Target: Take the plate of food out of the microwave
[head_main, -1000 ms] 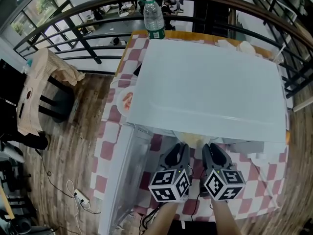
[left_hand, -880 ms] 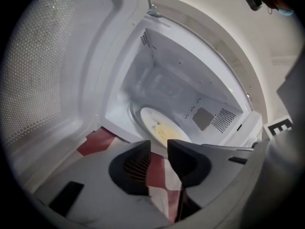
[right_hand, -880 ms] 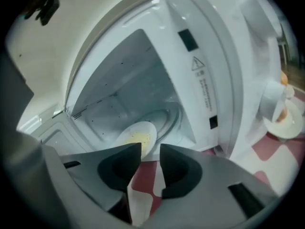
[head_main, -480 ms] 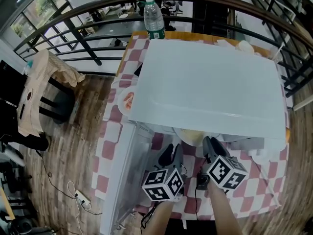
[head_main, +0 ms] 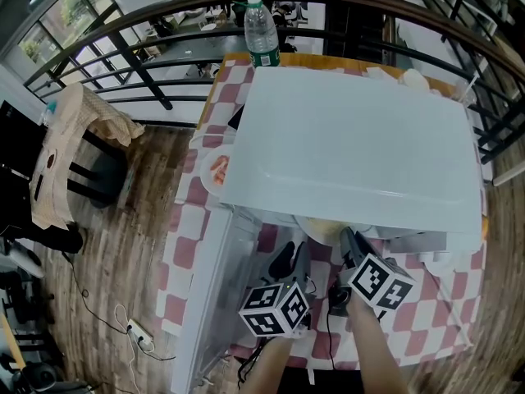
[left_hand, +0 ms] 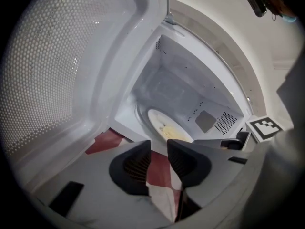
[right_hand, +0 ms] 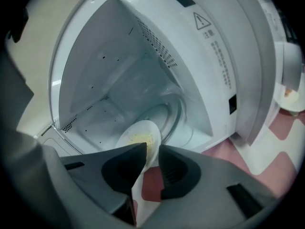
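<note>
Red-and-white checked cloth over the tabletop (head_main: 426, 322) nearest, at 6 o'clock of the head view, both claws side by side above it. Fairly wide spread on the left claw (left_hand: 158, 146), gripping nothing, only cloth visible through the gap.

Changed within the last second, the right claw (right_hand: 152, 148):
- Rolled, with its marker cube (head_main: 379, 284) now cocked clockwise where it sat square before.
- Just closed from a wide spread to a narrow gap, the near rim of the plate (right_hand: 128, 138) between the tips, no firm pinch visible.

Judged as lining up for a rim grip; not yet lifted or drawn out.

Beyond the claws, open door (head_main: 197, 294) swung out toward 7 o'clock. Then the white microwave (head_main: 353, 146), cavity facing the claws. Inside, near the front opening, the plate flat and face up, pale yellow food (left_hand: 174, 133) at its centre. Round, so no true long axis; foreshortened in the right gripper view into an oval running from 8 o'clock to 2 o'clock.

Farther off, another dish (head_main: 215, 169) at 9 o'clock of the microwave, and a water bottle (head_main: 260, 27) at 12 o'clock.
</note>
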The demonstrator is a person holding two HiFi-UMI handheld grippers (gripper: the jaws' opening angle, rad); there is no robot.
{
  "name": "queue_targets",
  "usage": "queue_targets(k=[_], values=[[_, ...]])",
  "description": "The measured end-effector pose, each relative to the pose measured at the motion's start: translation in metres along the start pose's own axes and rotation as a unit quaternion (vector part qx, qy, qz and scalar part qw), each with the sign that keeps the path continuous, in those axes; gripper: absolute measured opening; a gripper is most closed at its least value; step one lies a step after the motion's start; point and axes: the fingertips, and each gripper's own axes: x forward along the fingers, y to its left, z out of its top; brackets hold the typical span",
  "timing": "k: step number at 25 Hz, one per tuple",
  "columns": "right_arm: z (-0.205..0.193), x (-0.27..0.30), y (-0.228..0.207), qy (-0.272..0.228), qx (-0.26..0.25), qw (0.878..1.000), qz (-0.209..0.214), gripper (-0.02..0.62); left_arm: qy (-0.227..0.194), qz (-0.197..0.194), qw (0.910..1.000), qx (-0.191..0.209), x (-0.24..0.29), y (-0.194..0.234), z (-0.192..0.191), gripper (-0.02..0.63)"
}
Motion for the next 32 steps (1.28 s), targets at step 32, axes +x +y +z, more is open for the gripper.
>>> queue_targets(k=[32], values=[[0.004,-0.020,-0.027,0.001,-0.037,0.999,-0.022,0.061,0.015,-0.028,0.9946,-0.099,0.038,-0.002,0.003,0.118]])
